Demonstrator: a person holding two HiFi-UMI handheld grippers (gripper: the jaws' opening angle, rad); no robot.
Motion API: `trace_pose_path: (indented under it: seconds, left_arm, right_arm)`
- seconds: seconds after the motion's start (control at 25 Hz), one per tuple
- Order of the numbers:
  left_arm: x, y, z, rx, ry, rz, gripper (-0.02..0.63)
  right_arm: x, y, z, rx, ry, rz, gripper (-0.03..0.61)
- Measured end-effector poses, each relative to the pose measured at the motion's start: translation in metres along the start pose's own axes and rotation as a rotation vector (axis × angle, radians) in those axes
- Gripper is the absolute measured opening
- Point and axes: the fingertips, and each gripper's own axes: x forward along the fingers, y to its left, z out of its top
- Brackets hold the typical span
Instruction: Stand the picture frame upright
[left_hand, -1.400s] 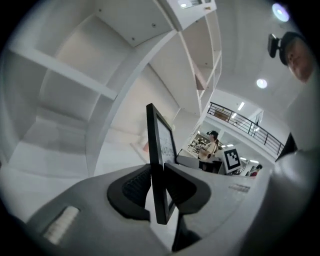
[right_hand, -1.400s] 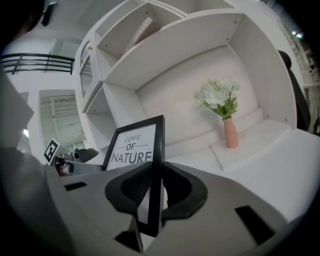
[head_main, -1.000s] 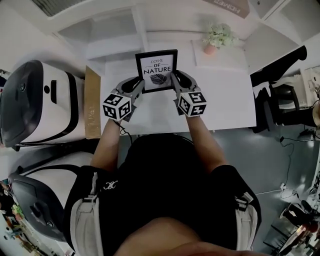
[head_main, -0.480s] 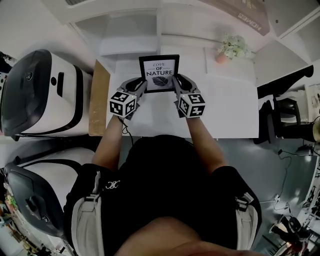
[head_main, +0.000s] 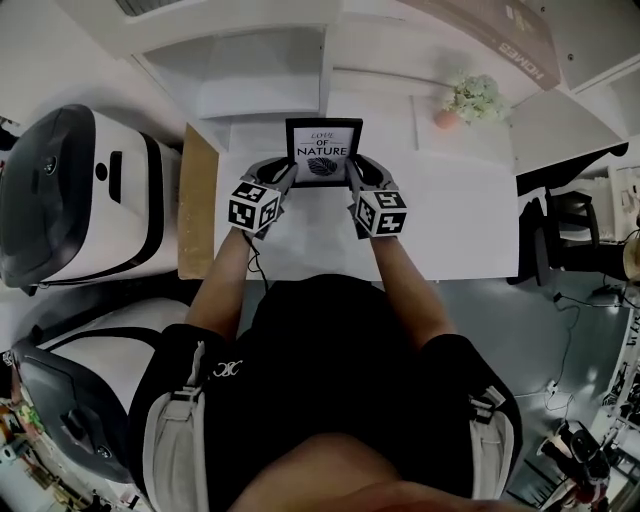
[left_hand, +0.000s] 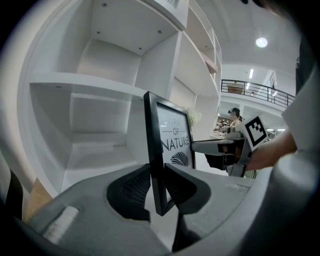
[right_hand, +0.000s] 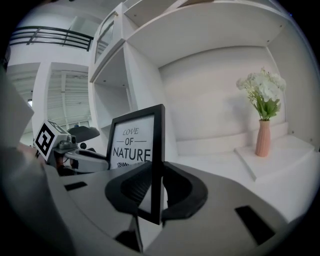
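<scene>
At the left, the left gripper (head_main: 284, 172) was clamped on one side edge of the picture frame (head_main: 324, 153); the right gripper (head_main: 354, 170) pinched the other. Both held it upright over the white desk (head_main: 450, 220), print facing the person. Raising looked done; seating its base and letting go apparently remained.

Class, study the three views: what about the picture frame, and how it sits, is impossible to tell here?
- Back of the picture frame and any prop stand: turned away from the head view; both gripper views catch only edge and front.
- Whether its bottom edge touches the table: the head view looks from above; the left gripper and right gripper block the tabletop beneath in their own views.
</scene>
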Motion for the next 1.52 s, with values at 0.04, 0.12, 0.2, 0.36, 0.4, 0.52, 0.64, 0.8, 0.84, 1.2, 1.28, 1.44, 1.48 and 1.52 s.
trace_pose_path:
  seconds: [0.04,0.12,0.2,0.36,0.4,0.52,0.64,0.8,0.84,1.2,1.28,1.44,1.48,1.52]
  left_arm:
    - [0.003,0.002,-0.003,-0.003,0.008,-0.002,0.091]
    - [0.008,0.007,-0.009,-0.012,0.025,-0.009,0.091]
    - [0.014,0.010,-0.014,-0.019,0.039,-0.016,0.091]
    - [0.025,0.017,-0.023,-0.013,0.061,-0.010,0.091]
    - [0.028,0.020,-0.025,-0.011,0.067,-0.005,0.091]
    - [0.036,0.025,-0.033,-0.004,0.093,0.001,0.091]
    - [0.044,0.029,-0.043,-0.009,0.115,0.010,0.089]
    - [0.047,0.031,-0.045,-0.016,0.076,0.007,0.091]
    - [0.048,0.032,-0.045,-0.015,0.071,0.008,0.091]
    - [0.051,0.033,-0.047,-0.051,0.087,0.018,0.095]
    - [0.047,0.036,-0.047,-0.071,0.087,0.052,0.125]
    - [0.031,0.039,-0.030,-0.087,0.021,0.117,0.153]
    - [0.025,0.040,-0.021,-0.086,-0.007,0.130,0.153]
    - [0.019,0.040,-0.011,-0.081,-0.035,0.144,0.153]
  right_arm:
    - [0.003,-0.001,-0.003,-0.001,0.008,-0.005,0.069]
    - [0.008,-0.003,-0.009,0.001,0.025,-0.016,0.069]
    - [0.012,-0.006,-0.014,0.004,0.039,-0.026,0.069]
    - [0.020,-0.011,-0.023,0.001,0.061,-0.036,0.069]
    - [0.022,-0.011,-0.026,-0.001,0.070,-0.039,0.069]
    - [0.029,-0.016,-0.036,-0.009,0.109,-0.063,0.066]
    - [0.034,-0.018,-0.045,-0.022,0.140,-0.077,0.066]
    - [0.037,-0.019,-0.047,-0.078,0.154,-0.075,0.068]
    - [0.038,-0.019,-0.046,-0.087,0.160,-0.078,0.069]
    - [0.041,-0.020,-0.051,-0.021,0.129,-0.093,0.077]
    - [0.041,-0.019,-0.051,-0.012,0.113,-0.081,0.077]
    - [0.031,-0.016,-0.035,-0.026,0.053,-0.075,0.083]
    - [0.028,-0.013,-0.026,-0.039,0.027,-0.072,0.083]
    - [0.024,-0.011,-0.016,-0.055,0.003,-0.069,0.083]
